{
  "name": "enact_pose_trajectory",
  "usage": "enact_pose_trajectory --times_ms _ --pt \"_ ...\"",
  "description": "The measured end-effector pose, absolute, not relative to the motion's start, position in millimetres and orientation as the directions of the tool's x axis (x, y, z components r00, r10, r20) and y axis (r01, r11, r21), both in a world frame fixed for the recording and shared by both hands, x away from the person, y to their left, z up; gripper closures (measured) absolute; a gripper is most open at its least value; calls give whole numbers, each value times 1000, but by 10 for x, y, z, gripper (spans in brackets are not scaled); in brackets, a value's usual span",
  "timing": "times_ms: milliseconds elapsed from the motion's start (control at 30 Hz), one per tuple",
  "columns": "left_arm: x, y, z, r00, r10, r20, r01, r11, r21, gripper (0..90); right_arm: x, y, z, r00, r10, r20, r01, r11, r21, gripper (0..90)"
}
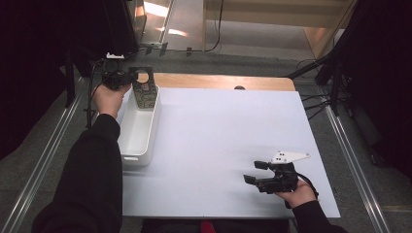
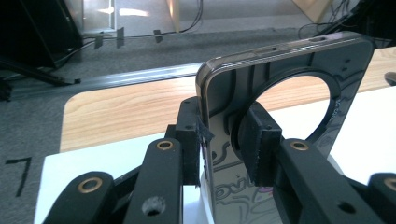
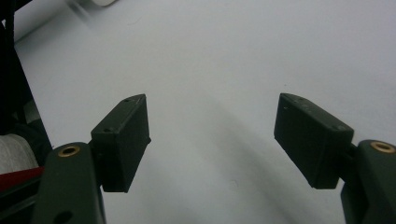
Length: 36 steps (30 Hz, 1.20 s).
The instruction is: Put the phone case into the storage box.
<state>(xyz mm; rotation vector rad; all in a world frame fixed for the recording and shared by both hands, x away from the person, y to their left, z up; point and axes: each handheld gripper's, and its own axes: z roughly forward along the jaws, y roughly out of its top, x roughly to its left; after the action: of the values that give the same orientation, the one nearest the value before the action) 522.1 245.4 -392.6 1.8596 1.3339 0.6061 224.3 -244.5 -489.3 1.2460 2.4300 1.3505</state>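
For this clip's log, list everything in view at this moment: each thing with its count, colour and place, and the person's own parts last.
Dark patterned phone case with a round cut-out: one, dark brown to black, upright over the far end of the bin, clamped in the left tongs.
White rectangular plastic bin: one, white, on the table's left edge.
White sheet covering the table: one, white, over most of the tabletop.
Wooden tabletop: one, light brown, a strip showing past the sheet's far edge.
Small dark object: one, on the wood at the far edge; too small to identify.
Left tongs: black, shut on the case.
Right tongs: black, open, over the bare sheet, near right.
Sleeves: two, black.
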Motion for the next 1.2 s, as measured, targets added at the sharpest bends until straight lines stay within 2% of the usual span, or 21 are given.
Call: enact_pose_trajectory --times_ms 433,533,767,867,1000,1200 --pt "5240 2425 -3993 353 935 -46 596 -187 781 698 2232 -2446 -4891 -661 692 288 610 273 744 258" --pt "5246 2437 -3997 358 931 -68 600 -174 781 690 2231 -2447 -4890 -662 692 288 610 273 744 258" --pt "5261 2473 -3998 362 925 -120 623 -144 769 539 2230 -2442 -4891 -662 692 289 610 273 744 258" --pt "5256 2483 -3993 368 921 -130 628 -143 765 528 2229 -2444 -4891 -661 692 288 610 272 744 258" --pt "5254 2510 -3982 380 910 -164 642 -132 755 440 2229 -2445 -4890 -660 694 288 610 272 744 258" --pt "5220 2532 -3927 387 906 -172 641 -130 757 412 2231 -2441 -4889 -660 693 289 611 272 743 258"
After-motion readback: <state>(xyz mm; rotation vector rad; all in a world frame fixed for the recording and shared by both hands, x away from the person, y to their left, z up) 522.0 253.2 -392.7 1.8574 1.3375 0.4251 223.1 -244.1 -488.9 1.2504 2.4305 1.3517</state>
